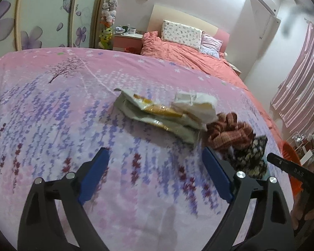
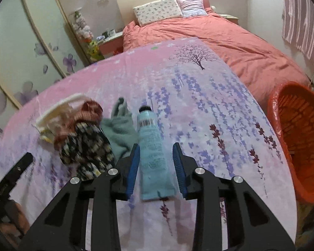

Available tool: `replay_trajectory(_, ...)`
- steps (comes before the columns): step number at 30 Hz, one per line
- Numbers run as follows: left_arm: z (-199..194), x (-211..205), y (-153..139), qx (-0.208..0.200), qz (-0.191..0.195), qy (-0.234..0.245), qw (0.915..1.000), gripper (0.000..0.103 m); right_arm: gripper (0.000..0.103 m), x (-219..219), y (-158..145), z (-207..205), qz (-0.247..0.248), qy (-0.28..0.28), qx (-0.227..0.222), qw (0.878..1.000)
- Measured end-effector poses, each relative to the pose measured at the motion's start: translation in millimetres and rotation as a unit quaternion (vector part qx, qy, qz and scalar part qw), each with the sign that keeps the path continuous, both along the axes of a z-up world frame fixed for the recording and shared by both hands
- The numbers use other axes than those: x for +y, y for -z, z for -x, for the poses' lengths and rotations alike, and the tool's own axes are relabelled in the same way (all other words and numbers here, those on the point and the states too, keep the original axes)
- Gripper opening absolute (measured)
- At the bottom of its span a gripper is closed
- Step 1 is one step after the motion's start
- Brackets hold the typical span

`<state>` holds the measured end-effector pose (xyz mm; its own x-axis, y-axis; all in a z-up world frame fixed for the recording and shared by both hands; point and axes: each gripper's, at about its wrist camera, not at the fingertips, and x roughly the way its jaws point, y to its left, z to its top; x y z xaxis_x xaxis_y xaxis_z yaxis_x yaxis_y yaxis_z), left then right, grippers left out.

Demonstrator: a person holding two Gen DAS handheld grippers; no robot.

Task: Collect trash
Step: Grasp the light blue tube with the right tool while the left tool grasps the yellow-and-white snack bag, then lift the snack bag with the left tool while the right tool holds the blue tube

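Observation:
A light blue tube (image 2: 151, 146) with a black cap and barcode lies on the pink floral sheet (image 2: 198, 108). My right gripper (image 2: 157, 153) is open, its blue pads on either side of the tube with a gap on each side. A crumpled white and yellow wrapper (image 1: 157, 113) lies mid-sheet (image 1: 52, 108) in the left wrist view; it also shows in the right wrist view (image 2: 52, 117). My left gripper (image 1: 155, 156) is open and empty, just short of the wrapper.
A red-brown scrunchie (image 1: 228, 131) and a black floral one (image 1: 251, 156) lie right of the wrapper, with a grey-green cloth (image 2: 121, 129) beside the tube. An orange basket (image 2: 299, 138) stands off the bed's right edge. Pillows and a salmon duvet (image 2: 209, 33) lie beyond.

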<state>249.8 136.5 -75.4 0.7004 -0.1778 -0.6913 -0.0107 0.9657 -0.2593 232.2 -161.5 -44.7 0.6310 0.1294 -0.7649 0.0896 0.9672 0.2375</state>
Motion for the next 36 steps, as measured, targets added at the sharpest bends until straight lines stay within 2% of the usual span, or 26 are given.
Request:
replay_trajectory(5, -24, -7, -2, 0.004, 0.006, -0.009, 0.9999, 0.083, 0.034, 13, 8, -18, 0.033, -0.011, 0.005, 0.999)
replay_trajectory(9, -49, -9, 5, 0.024, 0.003, -0.022, 0.9995, 0.078, 0.034, 13, 20, -24, 0.042, -0.007, 0.015, 0.999)
replay_trajectory(11, -59, -7, 9, 0.039, 0.014, -0.032, 0.9986, 0.075, 0.034, 12, 21, -23, 0.047, -0.008, 0.009, 0.999)
replay_trajectory(13, -69, -4, 14, 0.057, 0.046, -0.044, 0.9964, 0.076, 0.034, 13, 21, -22, 0.05, -0.009, 0.008, 0.999)
replay_trajectory(16, -78, -3, 12, 0.054, 0.064, -0.062, 0.9946, 0.077, 0.034, 15, 21, -22, 0.047, -0.007, 0.008, 0.999)
replay_trajectory(19, -92, -7, 13, 0.058, 0.037, -0.083, 0.9941, 0.076, 0.034, 15, 22, -22, 0.05, -0.005, 0.005, 0.999)
replay_trajectory(21, -99, -10, 13, 0.055, 0.009, -0.093, 0.9941, 0.069, 0.033, 15, 23, -21, 0.057, -0.007, 0.001, 0.998)
replay_trajectory(23, -105, -15, 14, 0.053, -0.024, -0.09, 0.9943, 0.048, 0.032, 18, 25, -17, 0.074, -0.011, -0.006, 0.997)
replay_trajectory(25, -107, -12, 16, 0.046, -0.038, -0.07, 0.9958, 0.035, 0.031, 18, 26, -14, 0.077, -0.013, -0.008, 0.997)
replay_trajectory(28, -100, 1, 17, 0.042, -0.006, -0.035, 0.9985, 0.027, 0.031, 10, 25, -8, 0.071, -0.012, -0.008, 0.997)
replay_trajectory(32, -82, 6, 17, 0.041, 0.013, 0.04, 0.9983, 0.026, 0.031, 4, 25, 4, 0.063, -0.017, -0.01, 0.998)
replay_trajectory(36, -52, -3, 16, 0.038, -0.016, 0.115, 0.9925, 0.028, 0.031, 2, 24, 21, 0.066, -0.035, -0.011, 0.997)
